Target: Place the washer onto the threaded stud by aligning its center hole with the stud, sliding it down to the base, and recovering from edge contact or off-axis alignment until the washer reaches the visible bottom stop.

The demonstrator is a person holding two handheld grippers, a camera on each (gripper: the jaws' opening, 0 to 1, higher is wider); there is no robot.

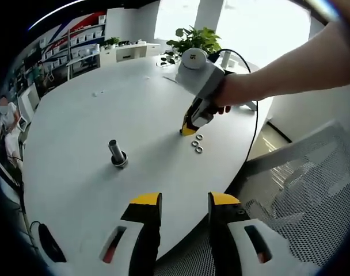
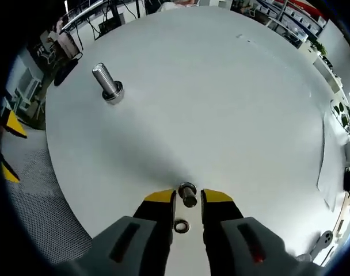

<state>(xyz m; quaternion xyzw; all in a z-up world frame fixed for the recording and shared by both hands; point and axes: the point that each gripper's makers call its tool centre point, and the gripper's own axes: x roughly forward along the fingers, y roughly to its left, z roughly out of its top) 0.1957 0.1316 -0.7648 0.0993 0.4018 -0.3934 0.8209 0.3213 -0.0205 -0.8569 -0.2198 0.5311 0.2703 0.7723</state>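
The right gripper (image 2: 187,197) has its yellow-tipped jaws spread, not pinching, either side of a small silver metal washer (image 2: 187,194) on the round white table (image 2: 232,103); a 2nd washer (image 2: 181,226) lies between the jaws nearer the camera. The left gripper view shows 3 washers (image 1: 197,144) just beside that gripper (image 1: 189,129), which a hand (image 1: 235,92) holds. The grey threaded steel stud (image 2: 108,82) stands upright on its wide base, well apart, with bare table between. The left gripper (image 1: 184,199) hovers spread at the table edge, above a mesh chair (image 1: 301,190).

White round table (image 1: 77,115), potted plant (image 1: 192,40), mesh chair (image 1: 313,190), shelving (image 1: 77,43)
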